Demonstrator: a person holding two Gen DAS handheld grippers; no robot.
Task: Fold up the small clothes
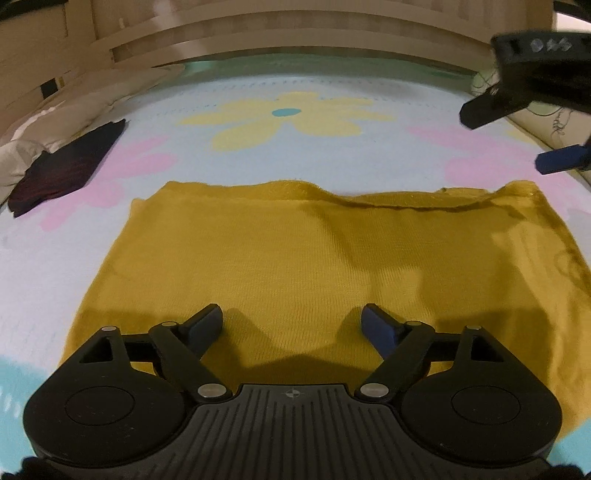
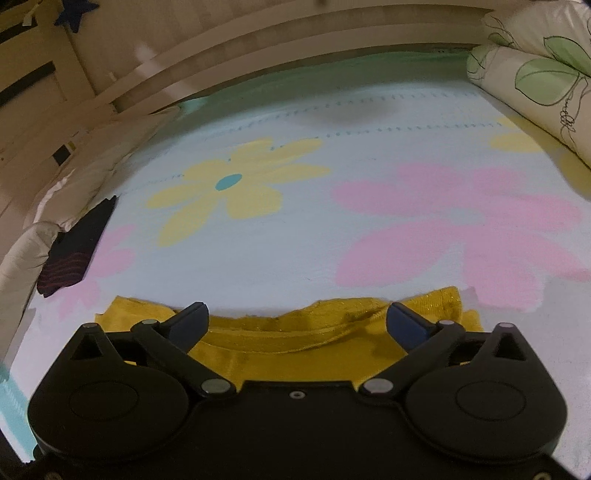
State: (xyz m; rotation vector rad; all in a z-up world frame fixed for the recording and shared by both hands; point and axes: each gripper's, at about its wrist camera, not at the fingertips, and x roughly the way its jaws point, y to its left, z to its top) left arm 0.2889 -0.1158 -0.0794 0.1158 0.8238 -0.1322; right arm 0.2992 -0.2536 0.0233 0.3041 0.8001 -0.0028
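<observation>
**Mustard garment spread on a flowered bed cover**

A pale blue bed cover [image 1: 332, 85] printed with yellow and pink flowers fills both views, backed by a wooden slatted headboard [image 1: 295, 33] along the top of the frame. A mustard-yellow knit garment [image 1: 295, 251] is laid flat across the centre and lower half of the left wrist view; in the right wrist view only its far hem is seen, low in the frame. The left gripper [image 1: 291, 321] is seen at the bottom centre, its jaws spread wide over the garment with nothing held between them. The right gripper [image 2: 295, 319] is likewise seen with its jaws spread and empty, above the far hem; it also appears at the upper right of the left wrist view. A folded dark garment [image 1: 66, 170] with reddish stripes is seen at the left edge, well apart from the yellow one. A leaf-patterned pillow [image 2: 535, 81] is seen at the upper right of the right wrist view.
</observation>
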